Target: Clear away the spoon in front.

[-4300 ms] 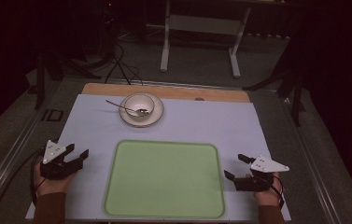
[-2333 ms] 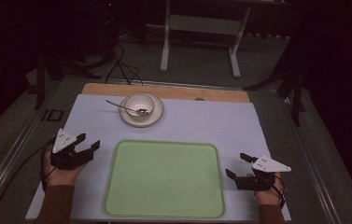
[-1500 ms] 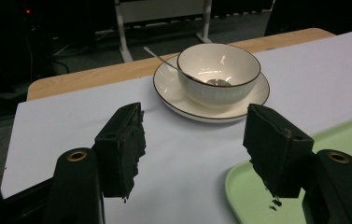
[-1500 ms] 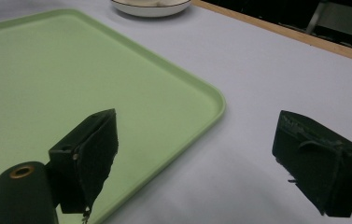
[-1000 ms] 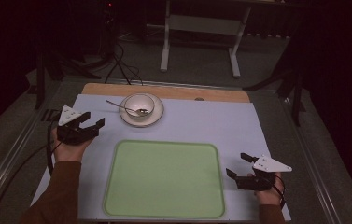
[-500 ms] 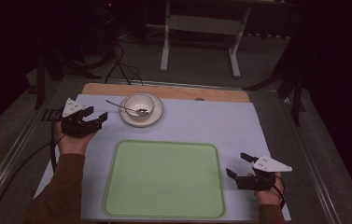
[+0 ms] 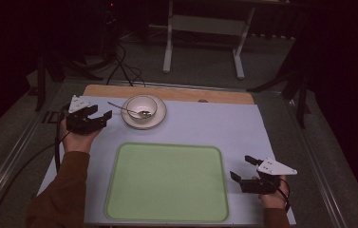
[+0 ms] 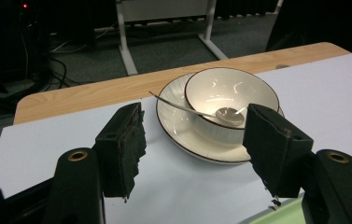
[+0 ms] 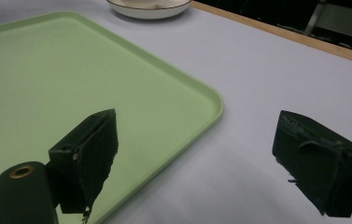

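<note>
A white bowl (image 7: 142, 105) stands on a white plate (image 7: 159, 120) at the back of the table, with a metal spoon (image 7: 128, 111) resting in it, handle to the left. My left gripper (image 7: 102, 117) is open just left of the plate, jaws pointing at it; in the left gripper view the bowl (image 8: 229, 91), plate (image 8: 178, 126) and spoon (image 8: 197, 111) lie a short way beyond my open left gripper (image 8: 194, 140). My right gripper (image 7: 242, 168) stays open at the front right, beside the green tray (image 7: 167, 183). In the right gripper view my right gripper (image 9: 201, 154) straddles the tray corner (image 9: 164, 107).
A pale sheet (image 7: 224, 128) covers the table, with a wooden strip (image 7: 214, 95) along its far edge. A metal stand (image 7: 205, 28) and cables (image 7: 119, 66) are on the floor beyond. The plate's rim (image 9: 148, 11) shows at the top of the right gripper view.
My left gripper has moved from the front left, beside the tray, forward and right to just left of the plate. The right gripper has stayed in place.
</note>
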A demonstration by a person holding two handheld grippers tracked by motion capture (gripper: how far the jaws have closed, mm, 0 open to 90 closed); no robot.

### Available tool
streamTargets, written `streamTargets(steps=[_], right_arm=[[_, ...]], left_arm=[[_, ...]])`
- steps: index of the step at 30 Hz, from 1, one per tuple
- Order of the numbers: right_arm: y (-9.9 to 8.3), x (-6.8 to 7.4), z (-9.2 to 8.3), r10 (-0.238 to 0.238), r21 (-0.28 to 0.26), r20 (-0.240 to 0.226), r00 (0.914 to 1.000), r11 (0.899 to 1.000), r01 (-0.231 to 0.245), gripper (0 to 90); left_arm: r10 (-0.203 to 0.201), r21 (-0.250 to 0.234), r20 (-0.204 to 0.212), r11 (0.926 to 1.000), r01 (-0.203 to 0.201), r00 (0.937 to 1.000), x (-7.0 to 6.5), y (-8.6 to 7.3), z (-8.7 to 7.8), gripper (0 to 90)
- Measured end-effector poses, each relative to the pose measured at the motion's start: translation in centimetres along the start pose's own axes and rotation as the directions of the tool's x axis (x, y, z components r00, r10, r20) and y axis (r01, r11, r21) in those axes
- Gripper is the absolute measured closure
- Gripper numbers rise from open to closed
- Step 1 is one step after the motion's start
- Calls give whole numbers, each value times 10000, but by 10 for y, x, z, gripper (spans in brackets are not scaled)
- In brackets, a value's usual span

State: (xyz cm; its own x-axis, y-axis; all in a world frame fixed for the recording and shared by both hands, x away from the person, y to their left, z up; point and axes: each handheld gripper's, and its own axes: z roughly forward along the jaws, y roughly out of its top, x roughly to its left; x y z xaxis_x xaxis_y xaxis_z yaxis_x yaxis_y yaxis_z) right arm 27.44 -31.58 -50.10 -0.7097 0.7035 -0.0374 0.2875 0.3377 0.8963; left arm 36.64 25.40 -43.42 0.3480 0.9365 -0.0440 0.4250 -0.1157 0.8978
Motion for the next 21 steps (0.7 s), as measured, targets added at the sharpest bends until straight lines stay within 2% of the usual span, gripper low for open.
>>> streamTargets(steps=[7,13,21], right_arm=[[0,0,0,0,4,8,10000,10000,0,140],[0,0,0,0,-2,11,10000,10000,0,140],[0,0,0,-22,28,-5,10000,10000,22,140]], left_arm=[[-40,28,-44,10000,40,10000,1,2,5,382],[99,68,-158,9999,-98,9998,1,6,9,382],[1,45,-281,10000,0,9996,6,11,15,378]])
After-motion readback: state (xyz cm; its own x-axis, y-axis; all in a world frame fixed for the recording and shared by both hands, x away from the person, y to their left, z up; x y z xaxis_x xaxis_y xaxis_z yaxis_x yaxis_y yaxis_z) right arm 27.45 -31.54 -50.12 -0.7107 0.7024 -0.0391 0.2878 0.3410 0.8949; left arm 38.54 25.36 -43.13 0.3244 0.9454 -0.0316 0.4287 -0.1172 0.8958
